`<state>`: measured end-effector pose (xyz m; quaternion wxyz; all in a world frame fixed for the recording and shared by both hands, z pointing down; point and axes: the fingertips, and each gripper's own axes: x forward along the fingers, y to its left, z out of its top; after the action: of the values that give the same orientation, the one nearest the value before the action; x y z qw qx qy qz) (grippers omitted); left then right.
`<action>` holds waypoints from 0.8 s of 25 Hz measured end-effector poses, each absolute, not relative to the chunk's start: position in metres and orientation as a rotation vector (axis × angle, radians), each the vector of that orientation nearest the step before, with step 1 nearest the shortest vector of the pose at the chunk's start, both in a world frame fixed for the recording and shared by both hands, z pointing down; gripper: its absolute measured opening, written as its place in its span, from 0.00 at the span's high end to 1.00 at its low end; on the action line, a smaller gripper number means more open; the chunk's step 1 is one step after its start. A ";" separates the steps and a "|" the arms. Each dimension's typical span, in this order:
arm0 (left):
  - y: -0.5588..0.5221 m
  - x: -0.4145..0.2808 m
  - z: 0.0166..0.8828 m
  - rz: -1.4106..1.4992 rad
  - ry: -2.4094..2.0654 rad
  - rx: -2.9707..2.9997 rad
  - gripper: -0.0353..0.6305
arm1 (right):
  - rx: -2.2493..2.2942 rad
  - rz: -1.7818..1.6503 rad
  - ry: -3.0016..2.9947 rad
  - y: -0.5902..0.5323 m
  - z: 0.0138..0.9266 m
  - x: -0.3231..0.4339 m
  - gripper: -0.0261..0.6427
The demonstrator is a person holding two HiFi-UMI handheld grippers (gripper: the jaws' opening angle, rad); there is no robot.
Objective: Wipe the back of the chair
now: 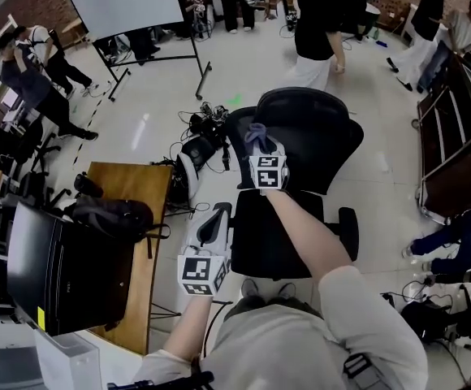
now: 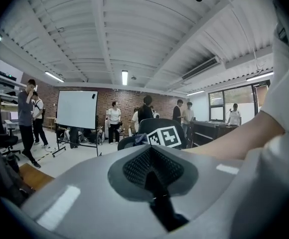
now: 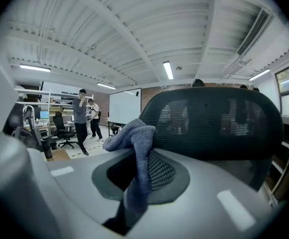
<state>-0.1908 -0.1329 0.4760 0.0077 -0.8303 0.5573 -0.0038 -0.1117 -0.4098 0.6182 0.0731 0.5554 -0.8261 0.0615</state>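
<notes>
Right gripper [image 1: 257,140] is clamping a grey-blue cloth [image 3: 134,138] between its fingers, with the cloth bunching above the tips and trailing down between them. It's hovering at the left side of the black mesh chair back [image 3: 219,128], very close; whether it's touching is not clear in either view. Left gripper [image 2: 152,159] is sitting low beside the chair seat [image 1: 276,238], fingers together and nothing in them. The step looks like getting the cloth onto the back and starting strokes. To do it well, lead with the bunched part, not the bare tips, and press lightly since mesh probably gives. Sweep along the top rim, then work down in overlapping passes. Keep the clamp firm so the cloth isn't dragging out. The chair will likely swivel under a sideways push, so bracing it with the free gripper could help.
</notes>
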 end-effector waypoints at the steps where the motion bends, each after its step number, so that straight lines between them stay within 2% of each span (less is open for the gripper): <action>1: -0.134 -0.195 0.481 -0.017 1.755 -2.596 0.86 | 1.681 0.177 -2.475 -0.412 0.620 -0.104 0.89; 4: -0.139 -0.199 0.487 -0.019 1.762 -2.601 0.86 | 1.758 0.176 -2.426 -0.419 0.628 -0.060 0.89; 10: -0.155 -0.177 0.484 -0.008 1.688 -2.640 0.86 | 1.977 0.226 -2.177 -0.418 0.656 0.097 0.89; 13: -0.160 -0.165 0.486 -0.010 1.649 -2.669 0.86 | 2.049 0.260 -2.095 -0.410 0.665 0.148 0.89; 17: -0.163 -0.159 0.484 -0.015 1.624 -2.680 0.86 | 2.065 0.267 -2.101 -0.404 0.661 0.154 0.89; 20: -0.165 -0.166 0.486 -0.012 1.639 -2.668 0.86 | 1.983 0.249 -2.185 -0.397 0.664 0.105 0.89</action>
<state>-0.1661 -0.1648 0.4860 0.0052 -0.8521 0.5234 -0.0037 0.1051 -0.3973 0.6638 0.0903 0.6669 -0.7349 0.0837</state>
